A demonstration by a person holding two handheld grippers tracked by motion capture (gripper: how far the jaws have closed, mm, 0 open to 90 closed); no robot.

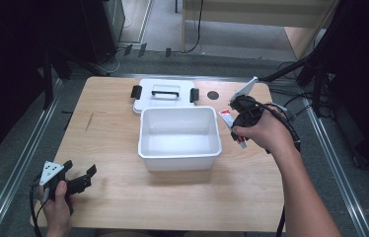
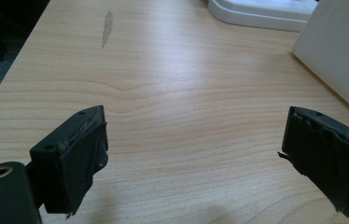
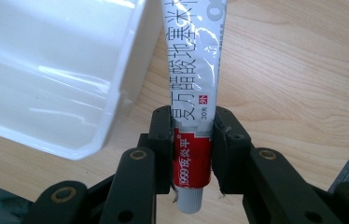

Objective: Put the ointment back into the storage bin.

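Tube [image 3: 193, 116] in jaws beside bin rim [image 3: 112, 112]

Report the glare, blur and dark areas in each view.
High view: soft and low in detail, both upper corners near black, white bin evenly lit. Left gripper view: broad sheen on the table, left gripper jaws blurred. Right gripper view: bright glare streaks on the bin and the tube, print still legible.

Black cables [image 1: 200, 24] on floor; dark stain [image 1: 89, 121] on table [image 1: 123, 187].
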